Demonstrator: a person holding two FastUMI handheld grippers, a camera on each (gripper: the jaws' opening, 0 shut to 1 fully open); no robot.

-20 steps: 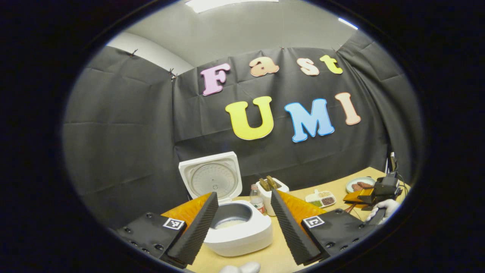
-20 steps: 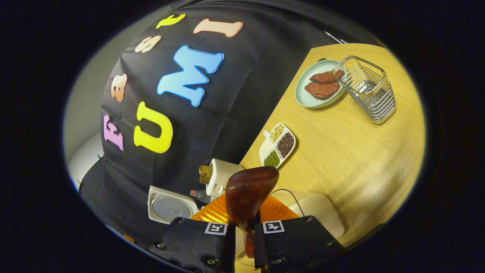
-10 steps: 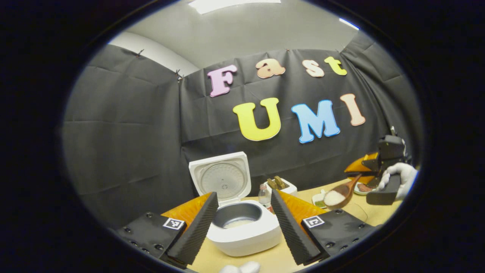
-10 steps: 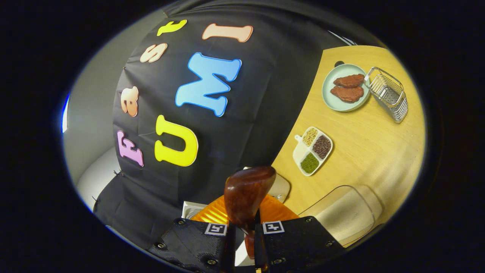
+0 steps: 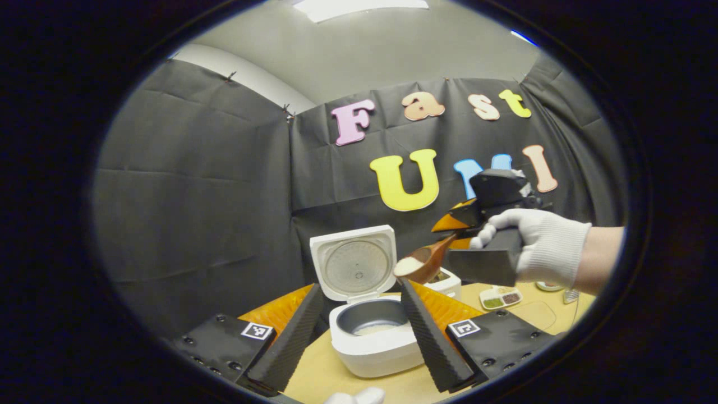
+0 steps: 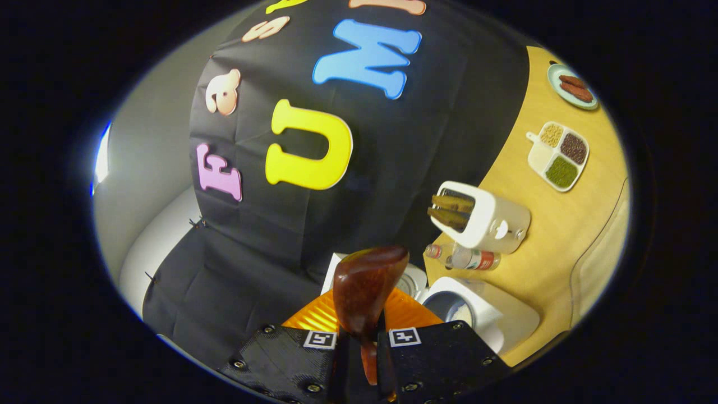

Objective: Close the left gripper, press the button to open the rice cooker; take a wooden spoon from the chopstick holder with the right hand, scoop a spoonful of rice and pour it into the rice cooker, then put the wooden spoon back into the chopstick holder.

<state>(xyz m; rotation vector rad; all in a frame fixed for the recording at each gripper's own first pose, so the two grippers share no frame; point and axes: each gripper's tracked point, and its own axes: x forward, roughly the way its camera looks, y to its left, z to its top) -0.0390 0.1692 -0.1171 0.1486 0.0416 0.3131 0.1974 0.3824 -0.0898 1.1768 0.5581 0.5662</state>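
the spoon (image 5: 422, 264) has travelled a long way in the last second: from low over the table at the far right, beside the plate of meat, up and across until its bowl now hangs just above and right of the cooker (image 5: 374, 336). it still carries its heap of white rice, and the bowl stays close to level, so nothing looks spilled. the right gripper (image 6: 362, 350) is clamped on the spoon's handle, both fingers pressed against it, held by a gloved hand (image 5: 541, 247). in the right gripper view the spoon's (image 6: 367, 286) dark back fills the middle and the cooker's (image 6: 477, 314) open pot has slid in beneath it to the right, where earlier only the rice box and table lay there.

the left gripper (image 5: 359, 325) waits low in front of the cooker with its fingers spread wide apart, holding nothing. the lid (image 5: 354, 262) stands upright, so the button step is done, and some rice already lies in the pot.

this looks like the end of the carry. what remains is to bring the bowl fully over the pot and tip it, then return the spoon to the holder, which i cannot make out here. the toaster (image 6: 487, 216) and bottle (image 6: 464, 258) stand just behind the cooker, near the pouring path.
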